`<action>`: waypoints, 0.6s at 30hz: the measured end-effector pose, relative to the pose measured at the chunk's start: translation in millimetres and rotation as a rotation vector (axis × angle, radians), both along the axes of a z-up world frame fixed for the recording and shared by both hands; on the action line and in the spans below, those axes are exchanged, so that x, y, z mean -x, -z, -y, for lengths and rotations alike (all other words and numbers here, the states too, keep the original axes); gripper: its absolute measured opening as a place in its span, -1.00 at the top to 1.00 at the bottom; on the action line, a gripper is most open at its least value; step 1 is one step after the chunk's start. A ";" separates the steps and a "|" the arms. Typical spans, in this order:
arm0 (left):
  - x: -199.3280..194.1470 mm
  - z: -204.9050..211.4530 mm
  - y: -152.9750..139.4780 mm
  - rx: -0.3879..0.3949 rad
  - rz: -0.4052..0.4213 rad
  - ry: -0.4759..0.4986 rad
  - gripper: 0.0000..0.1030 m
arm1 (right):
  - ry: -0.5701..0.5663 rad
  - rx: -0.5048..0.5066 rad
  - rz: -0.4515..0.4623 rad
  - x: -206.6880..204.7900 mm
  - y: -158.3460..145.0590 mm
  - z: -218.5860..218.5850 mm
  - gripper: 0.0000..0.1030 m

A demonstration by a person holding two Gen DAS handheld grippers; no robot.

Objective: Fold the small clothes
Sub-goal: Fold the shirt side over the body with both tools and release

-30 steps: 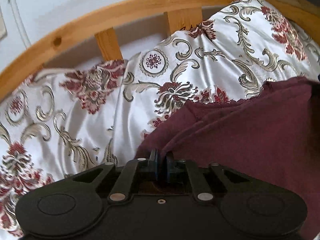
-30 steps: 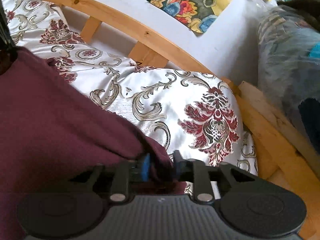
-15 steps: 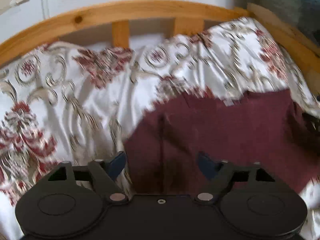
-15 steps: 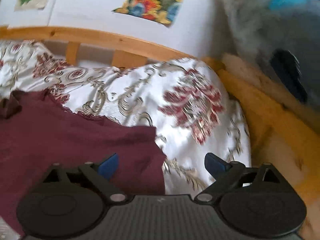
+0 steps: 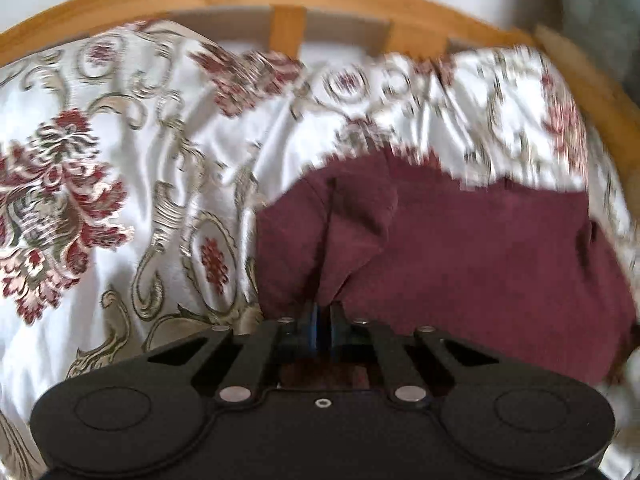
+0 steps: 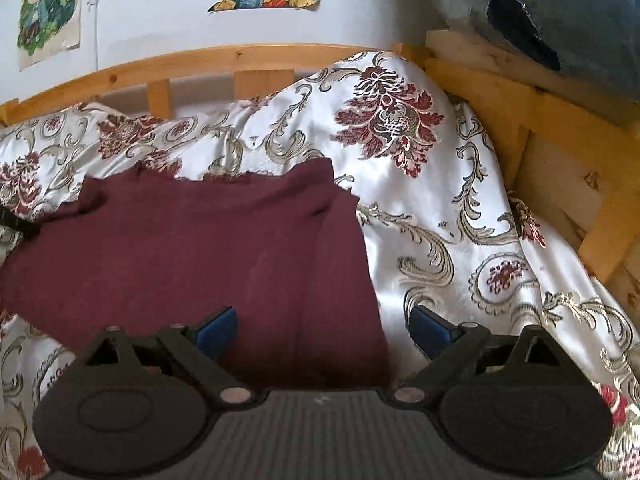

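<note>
Soft daylight fills both views, and the satin bedspread gleams with pale glare. The left wrist view is smeared by motion blur, worst at the upper right. The right wrist view is sharp. Fisheye distortion bows the wooden bed rail, and the corners go black.

Open bedspread left and right, rails beyond

Bare bedspread lies free at 3 o'clock of the maroon garment; wooden bed rail blocks 12, side frame blocks 2.

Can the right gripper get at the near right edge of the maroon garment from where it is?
Probably yes. The right gripper is open, and the maroon garment lies flat on the bedspread with its right edge between the fingers, nothing covering it.
</note>
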State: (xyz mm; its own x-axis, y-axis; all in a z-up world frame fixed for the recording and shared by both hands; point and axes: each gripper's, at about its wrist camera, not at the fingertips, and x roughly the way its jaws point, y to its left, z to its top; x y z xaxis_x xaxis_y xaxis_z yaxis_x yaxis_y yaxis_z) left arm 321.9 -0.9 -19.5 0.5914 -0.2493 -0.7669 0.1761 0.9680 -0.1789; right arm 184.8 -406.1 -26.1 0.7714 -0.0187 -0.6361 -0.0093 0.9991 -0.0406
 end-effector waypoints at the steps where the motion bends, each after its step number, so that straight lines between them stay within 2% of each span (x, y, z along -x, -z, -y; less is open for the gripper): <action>1: -0.7 -3.2 -1.3 0.027 -0.012 -0.012 0.89 | -0.013 0.000 0.000 0.4 0.1 -2.2 -0.78; 3: -3.1 -10.4 -1.2 0.072 -0.049 -0.042 0.89 | -0.029 -0.005 -0.004 -1.8 1.5 -4.7 -0.65; 7: -8.1 -24.2 6.6 0.153 -0.106 -0.104 0.89 | -0.049 -0.044 -0.008 -7.9 9.1 -4.0 -0.19; 10: -10.6 -32.0 16.2 0.237 -0.136 -0.154 0.87 | -0.061 -0.064 -0.010 -15.6 14.1 -3.9 -0.18; 11: -9.9 -31.2 17.5 0.233 -0.134 -0.161 0.82 | -0.061 -0.070 -0.008 -17.9 15.8 -3.8 -0.17; 12: -8.8 -27.3 16.4 0.205 -0.113 -0.152 0.76 | -0.061 -0.080 -0.002 -19.8 16.4 -3.6 -0.17; 13: -7.4 -19.5 12.7 0.145 -0.072 -0.128 0.71 | -0.063 -0.093 0.006 -22.5 16.3 -3.7 -0.17; 15: -6.2 -0.4 7.9 0.011 -0.008 -0.059 0.41 | -0.062 -0.104 0.030 -31.0 14.9 -5.1 -0.17; 18: -4.0 32.3 6.5 -0.160 0.077 0.079 0.10 | -0.047 -0.104 0.063 -48.7 15.4 -7.0 -0.17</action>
